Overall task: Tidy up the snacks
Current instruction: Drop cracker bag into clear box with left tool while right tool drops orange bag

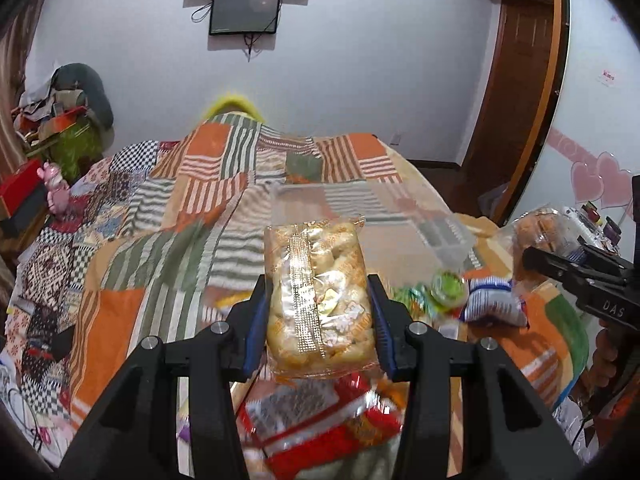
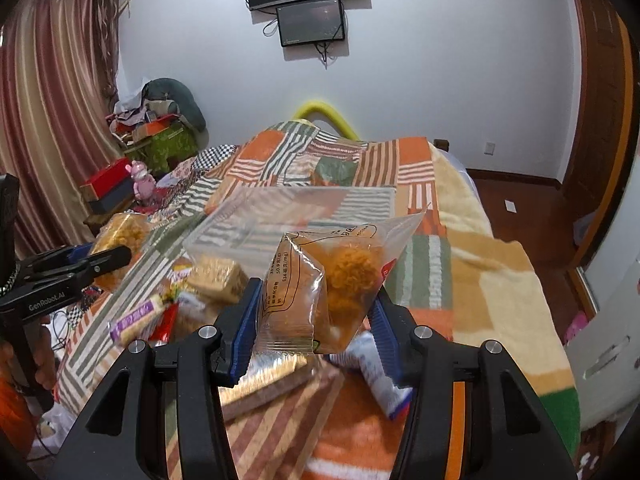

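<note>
My left gripper [image 1: 318, 300] is shut on a clear bag of small golden buns [image 1: 318, 292] and holds it above the bed. My right gripper [image 2: 316, 312] is shut on a clear packet with an orange floss cake [image 2: 320, 288], also lifted. A clear plastic bin [image 2: 288, 216] lies on the quilt ahead of both; it also shows in the left wrist view [image 1: 444, 240]. Loose snacks lie below: a red packet [image 1: 320, 420], a green cup [image 1: 448, 286], a blue-white packet [image 1: 494, 300], a purple bar [image 2: 138, 318], a cracker pack [image 2: 218, 278].
A patchwork quilt [image 1: 160, 240] covers the bed. Red boxes and a pink toy [image 2: 142, 180] sit at the left bedside. A cluttered pile [image 2: 160, 128] stands in the far corner. Wooden floor [image 2: 532, 208] and a door are to the right.
</note>
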Motion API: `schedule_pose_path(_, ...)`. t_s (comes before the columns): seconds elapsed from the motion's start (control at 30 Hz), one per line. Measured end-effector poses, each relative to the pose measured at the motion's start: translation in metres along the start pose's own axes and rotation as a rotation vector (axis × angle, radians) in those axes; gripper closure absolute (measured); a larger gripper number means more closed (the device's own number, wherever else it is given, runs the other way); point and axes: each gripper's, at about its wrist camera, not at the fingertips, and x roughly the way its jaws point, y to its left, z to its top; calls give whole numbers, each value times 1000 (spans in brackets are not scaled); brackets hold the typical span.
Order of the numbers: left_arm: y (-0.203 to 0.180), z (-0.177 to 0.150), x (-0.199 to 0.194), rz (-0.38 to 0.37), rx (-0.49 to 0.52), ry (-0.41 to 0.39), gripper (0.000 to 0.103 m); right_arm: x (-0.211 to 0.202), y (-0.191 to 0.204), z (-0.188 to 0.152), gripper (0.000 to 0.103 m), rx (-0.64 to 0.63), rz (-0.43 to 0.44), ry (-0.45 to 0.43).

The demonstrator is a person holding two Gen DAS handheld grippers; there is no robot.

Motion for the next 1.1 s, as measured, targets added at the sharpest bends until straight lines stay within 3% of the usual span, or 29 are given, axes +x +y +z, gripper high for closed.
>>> schedule_pose_path(0.5, -5, 46, 92, -29, -4, 57, 58, 57, -11, 30, 55, -23, -29, -8)
schedule_pose_path(1.1, -6, 52, 164, -30, 6, 217, 58, 118, -12, 31, 54, -45, -40, 155)
